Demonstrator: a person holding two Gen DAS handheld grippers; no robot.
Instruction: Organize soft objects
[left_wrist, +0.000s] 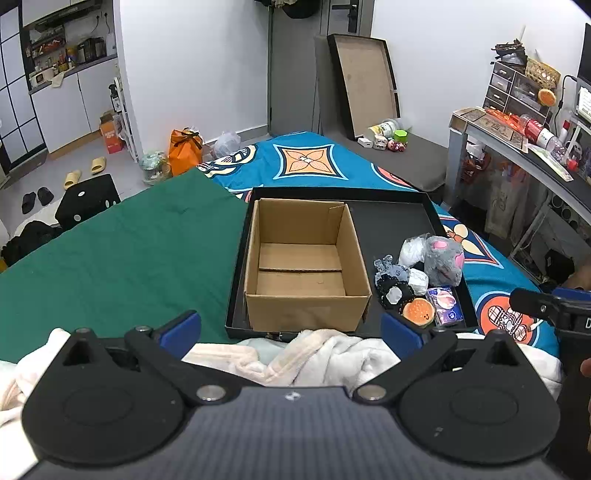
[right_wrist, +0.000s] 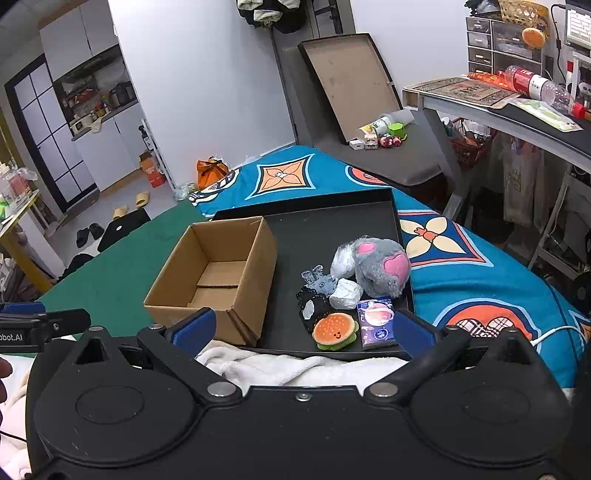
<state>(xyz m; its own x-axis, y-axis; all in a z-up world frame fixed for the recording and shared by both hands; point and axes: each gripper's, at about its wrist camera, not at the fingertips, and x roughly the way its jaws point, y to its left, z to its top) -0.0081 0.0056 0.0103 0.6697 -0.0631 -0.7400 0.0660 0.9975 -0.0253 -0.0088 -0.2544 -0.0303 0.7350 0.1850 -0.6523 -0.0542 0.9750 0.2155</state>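
Left wrist view: the left gripper (left_wrist: 291, 332) hangs over a white blanket (left_wrist: 317, 354), jaws spread wide and holding nothing. Ahead, a black tray (left_wrist: 388, 195) on the bed carries an empty cardboard box (left_wrist: 306, 295).

Right wrist view: the right gripper (right_wrist: 303, 332) also gapes empty. Right of the box (right_wrist: 207, 314), the grey plush paw (right_wrist: 380, 266), burger toy (right_wrist: 335, 331) and tissue pack (right_wrist: 376, 323) cluster together.

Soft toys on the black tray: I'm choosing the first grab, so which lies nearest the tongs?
The burger plush, orange with a green frill, at the tray's near edge; the grey plush lies farther back.
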